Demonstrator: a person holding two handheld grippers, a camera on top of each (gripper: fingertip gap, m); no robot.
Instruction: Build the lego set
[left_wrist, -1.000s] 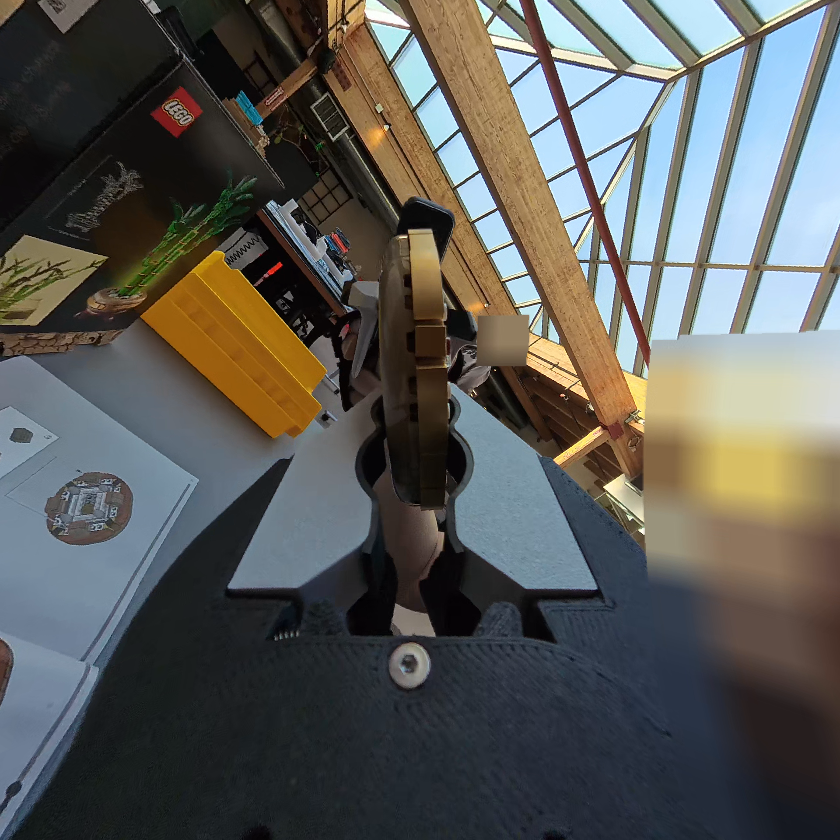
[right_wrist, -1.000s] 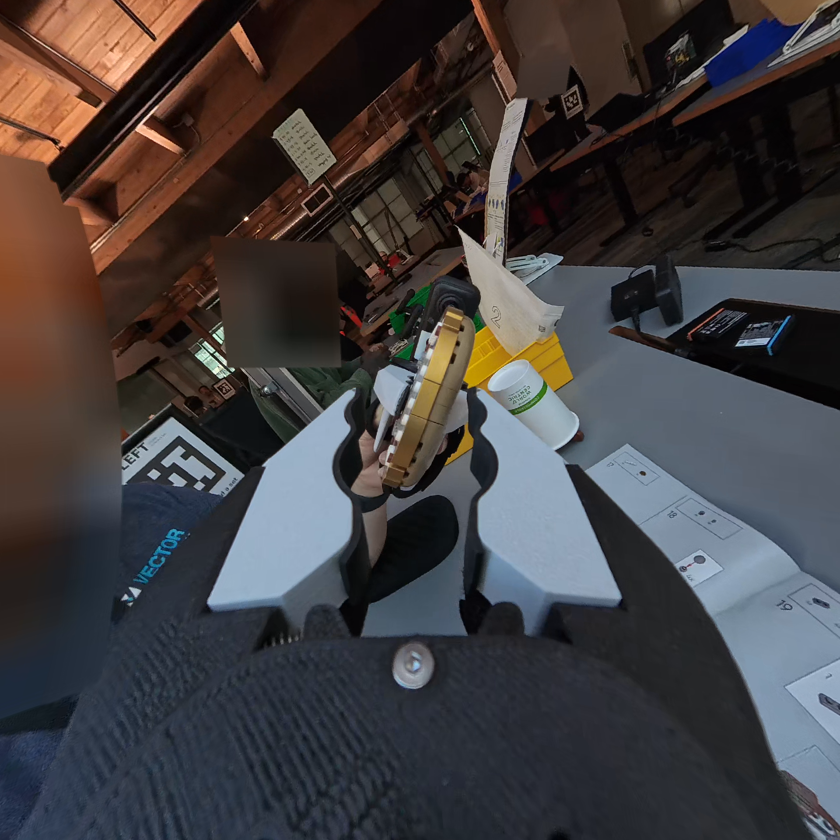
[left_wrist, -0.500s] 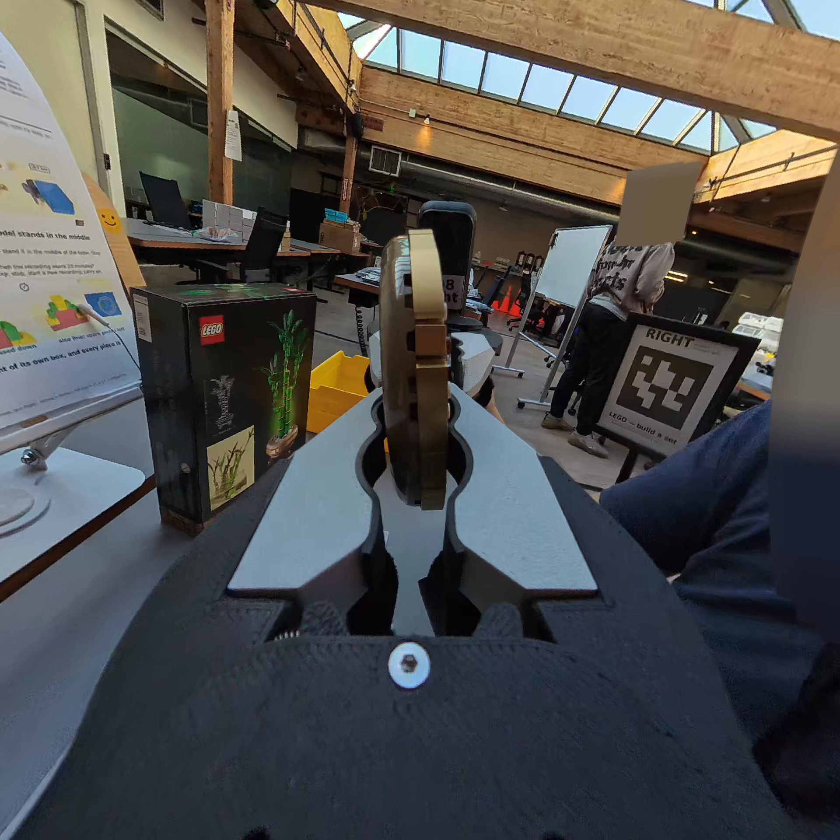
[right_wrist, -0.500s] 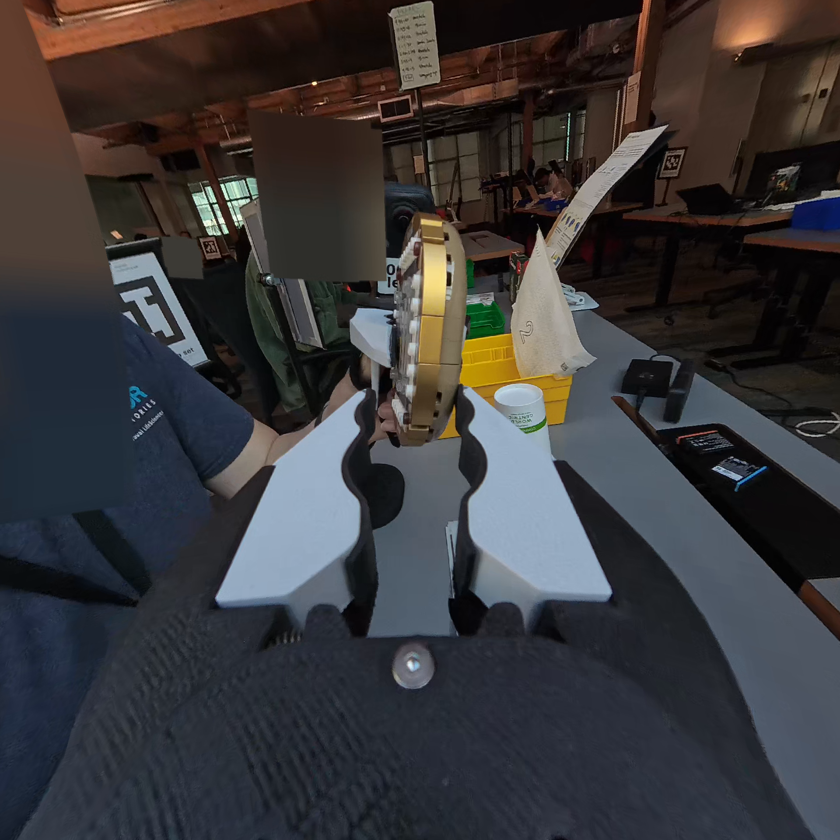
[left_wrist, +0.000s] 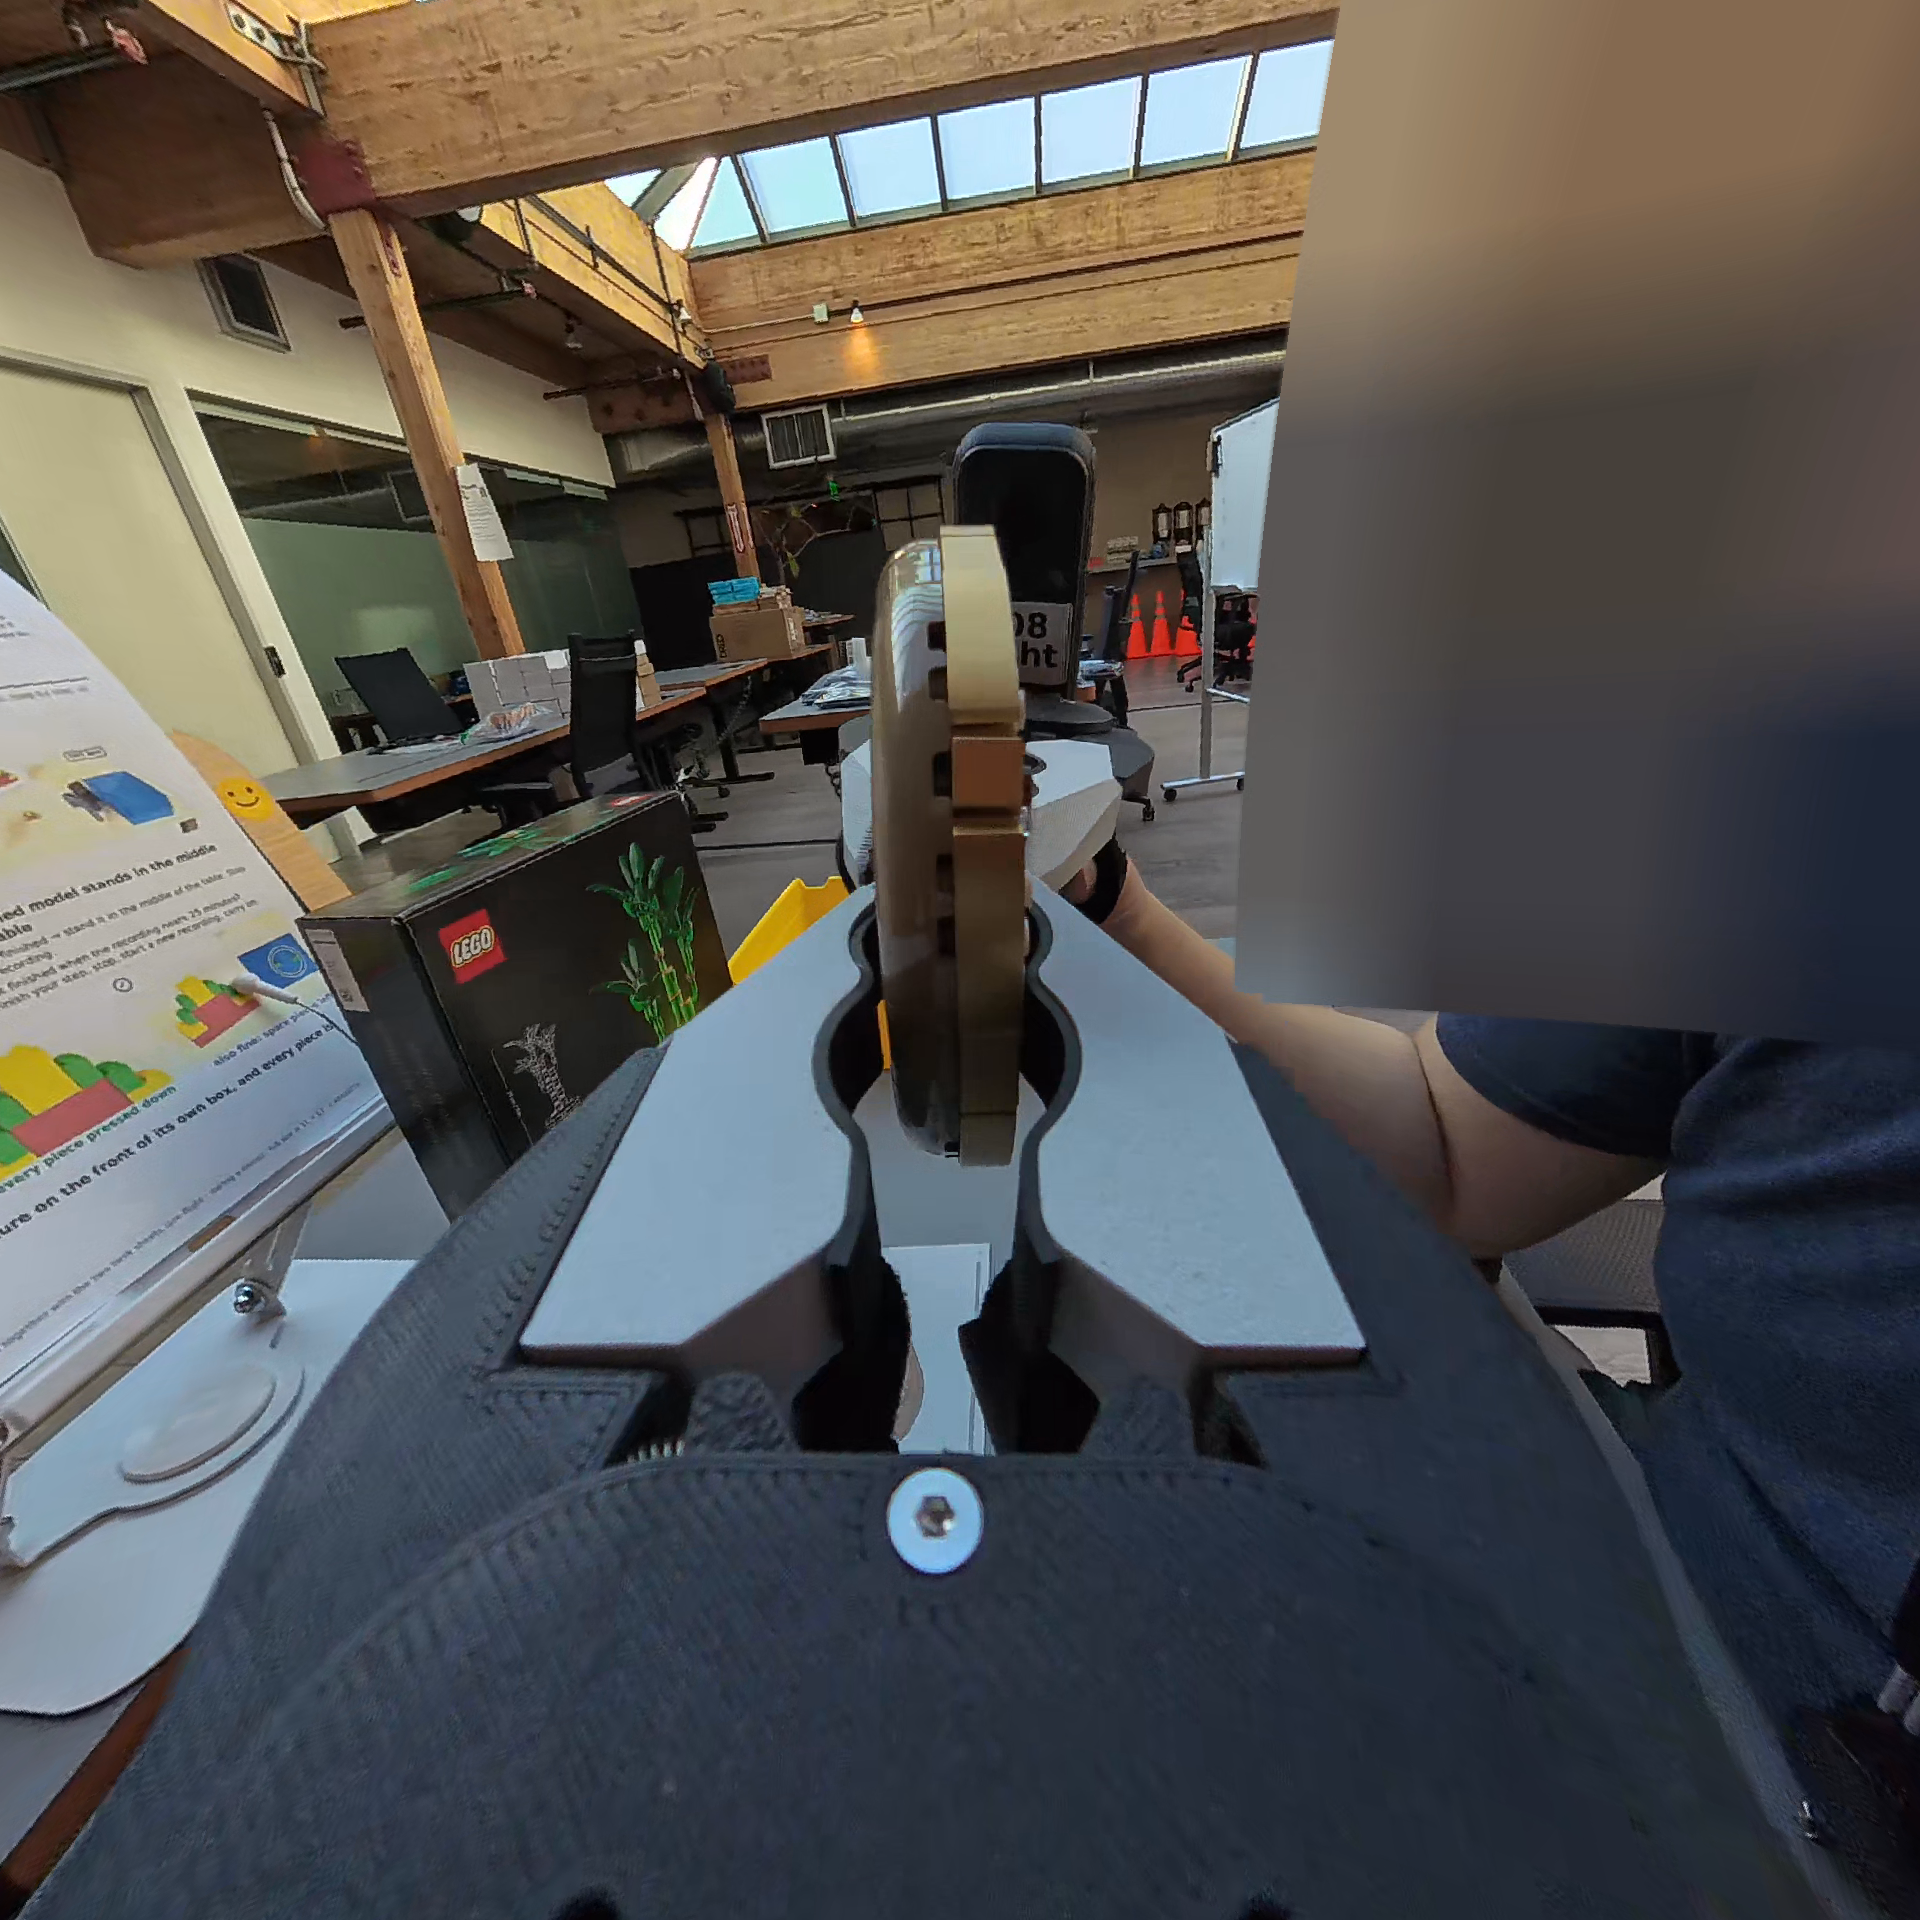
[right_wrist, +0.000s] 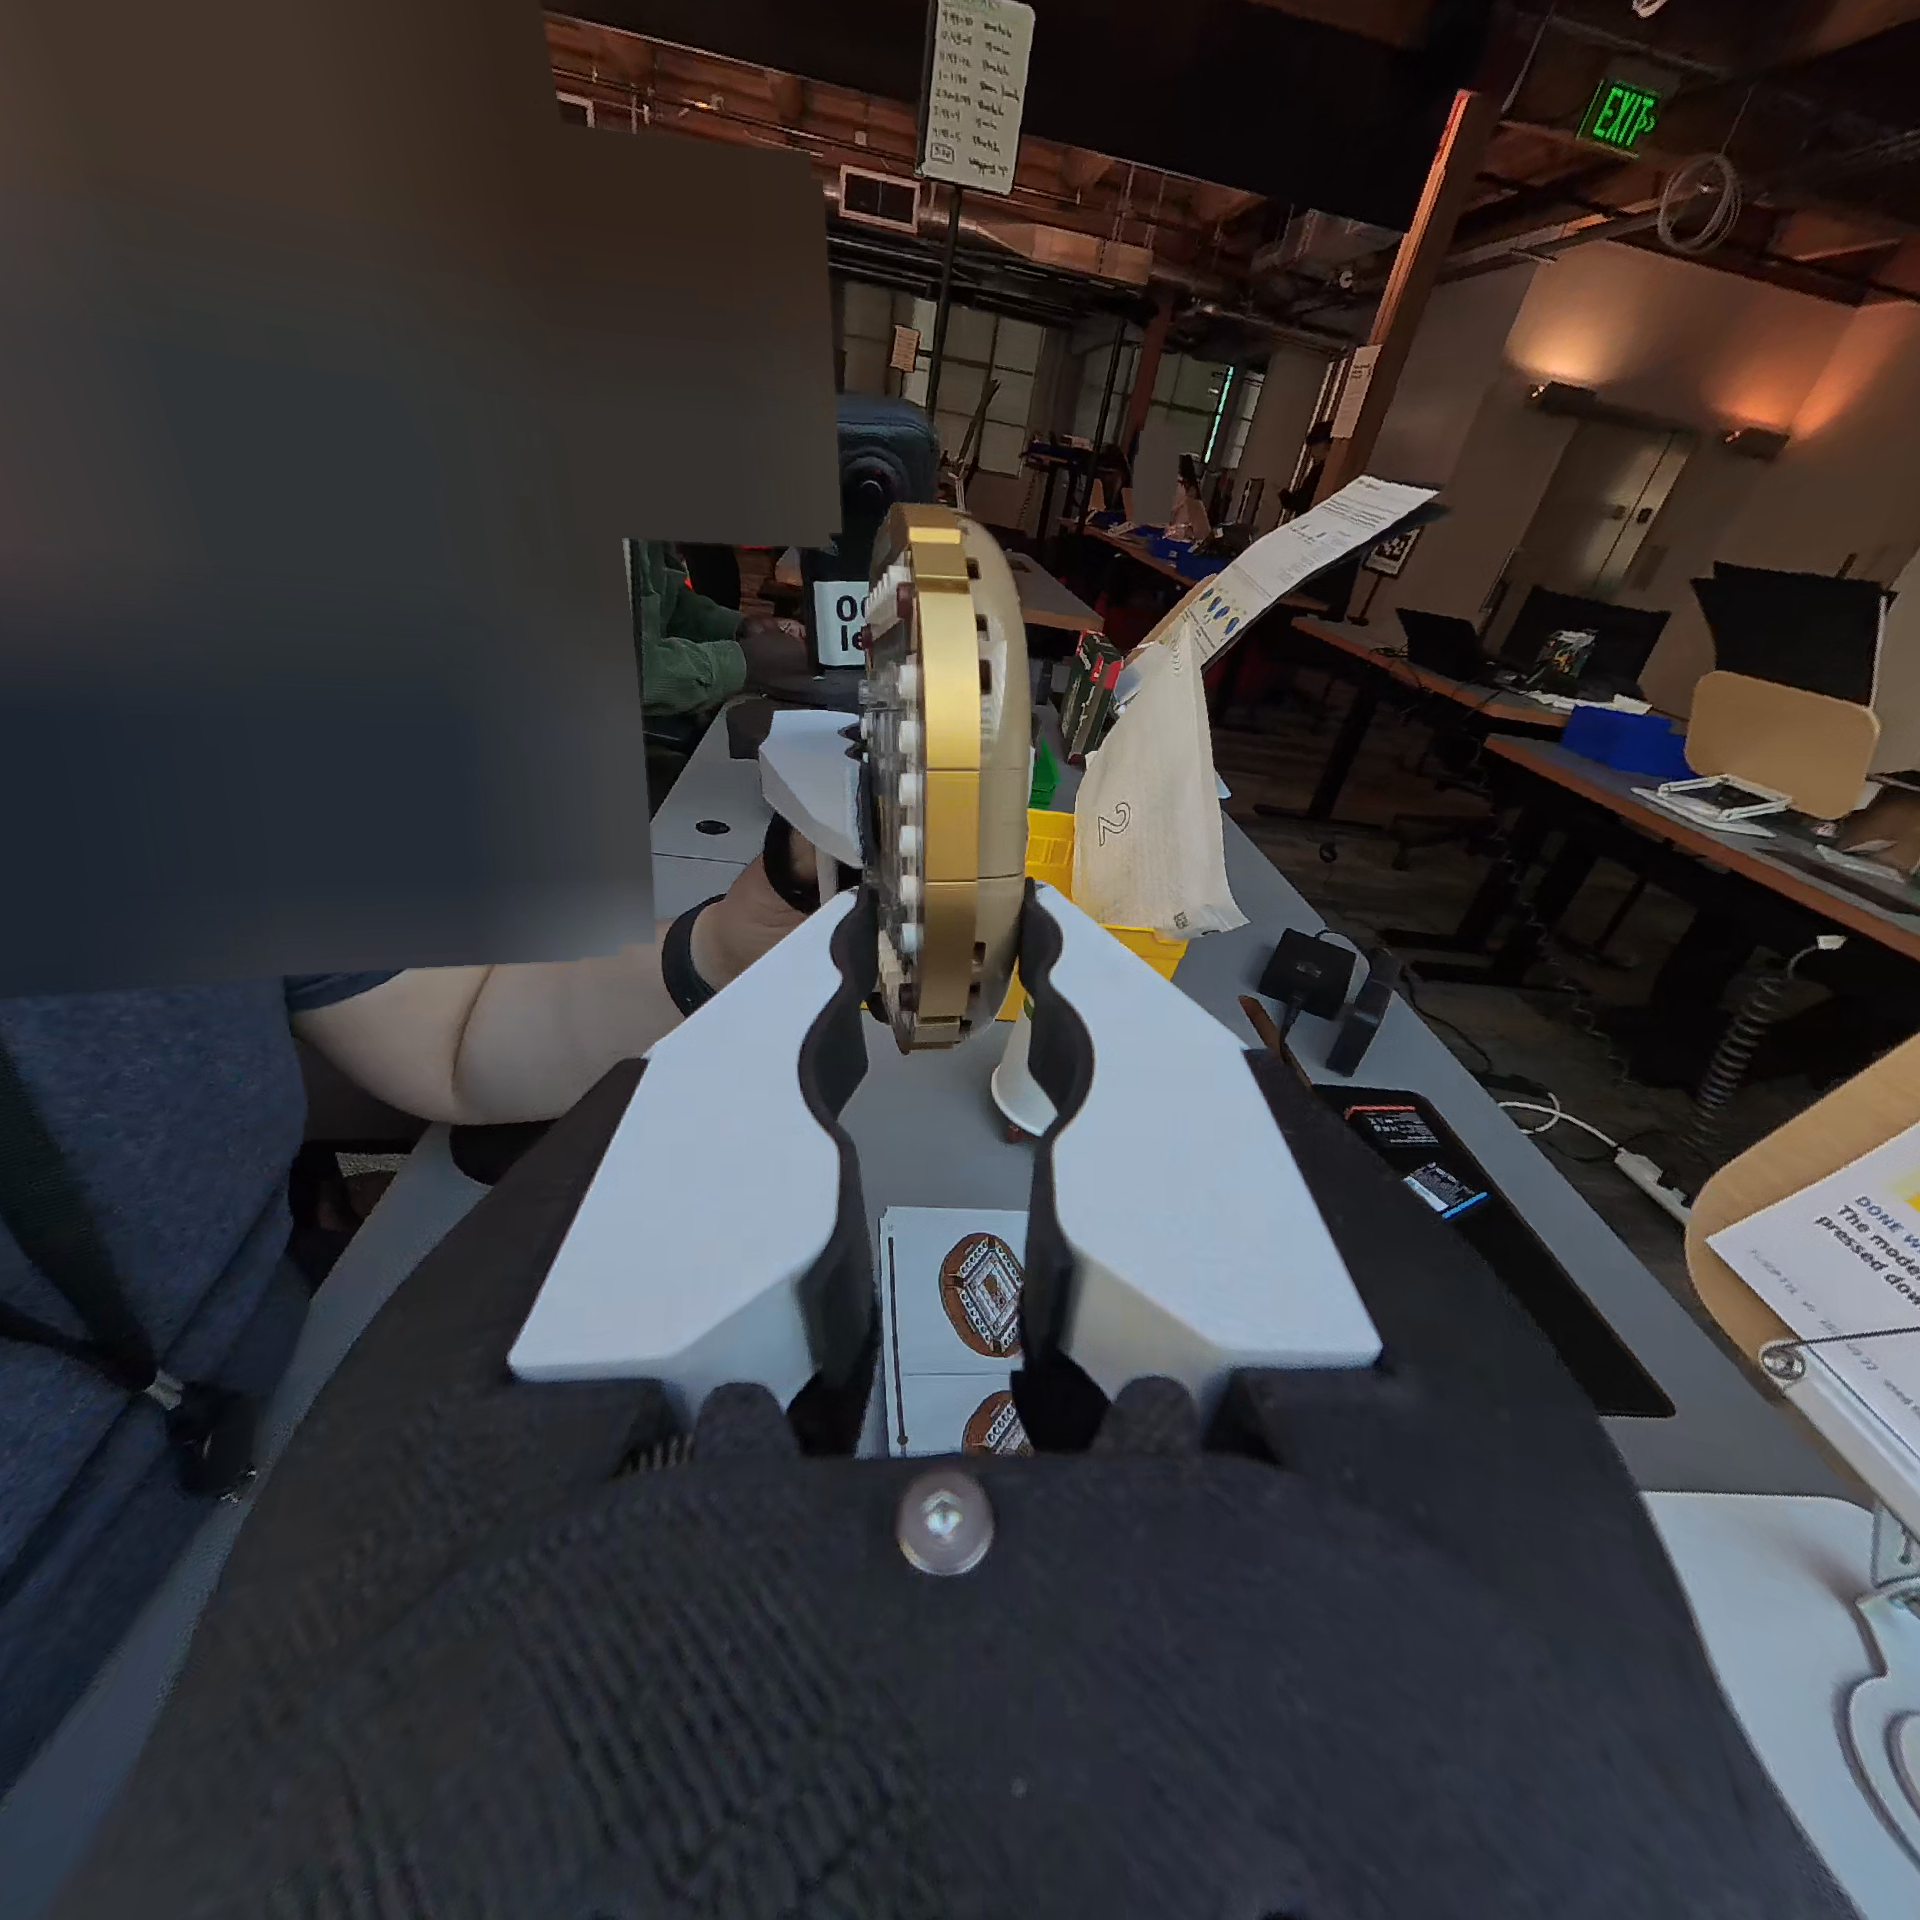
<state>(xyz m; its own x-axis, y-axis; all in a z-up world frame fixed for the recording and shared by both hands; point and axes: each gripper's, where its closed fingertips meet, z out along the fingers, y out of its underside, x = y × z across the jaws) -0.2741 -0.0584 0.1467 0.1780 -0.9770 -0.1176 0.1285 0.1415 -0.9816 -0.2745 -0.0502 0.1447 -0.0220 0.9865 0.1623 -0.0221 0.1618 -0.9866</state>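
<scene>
2 grippers, left and right, apparently clamp 1 gold disc.

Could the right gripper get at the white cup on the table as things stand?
Probably not yet. The right gripper is shut on the gold disc, which it shares with the left gripper. The cup sits just beyond its fingers with nothing between, so it would need to let go first.
</scene>
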